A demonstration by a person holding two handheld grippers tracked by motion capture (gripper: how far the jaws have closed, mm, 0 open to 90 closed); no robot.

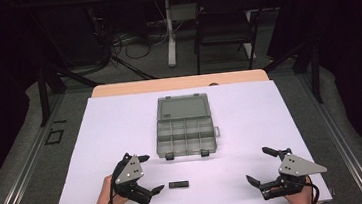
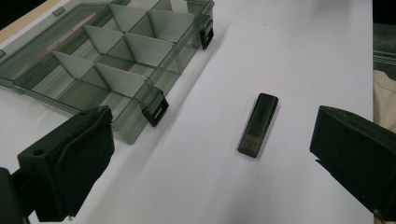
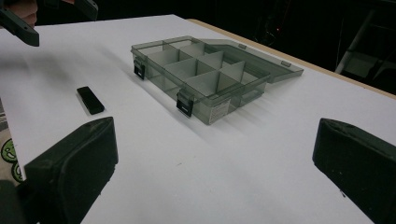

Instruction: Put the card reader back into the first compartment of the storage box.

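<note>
White table sheet [image 1: 120,123] carries an open translucent grey compartment box [image 1: 186,136], lid [image 1: 182,107] folded flat away from the person, two black latches on its near wall, white dividers inside, all compartments bare as far as can be seen. A small black USB stick [image 1: 178,184] lies flat on the sheet, near the box's near wall but apart from it. Left gripper [image 1: 151,174] is held at the near-left of the table, jaws spread wide, nothing between them; the stick lies just beyond its jaw tips, slightly toward the lower jaw. Right gripper [image 1: 259,165] is at the near-right, jaws likewise wide apart and bare, well apart from stick and box. Left gripper view: USB stick [image 2: 258,124] lies ahead between the two jaws, nearer the right-hand one, long axis pointing roughly away; its near end looks semi-transparent, a detail the high view is too small to give. Box corner and a latch [image 2: 155,108] sit just ahead of the left-hand jaw. Right gripper view: the box's side label [image 3: 218,111] shows, the stick [image 3: 90,100] lies far left ahead, and the other gripper [image 3: 18,24] is at top left.
</note>
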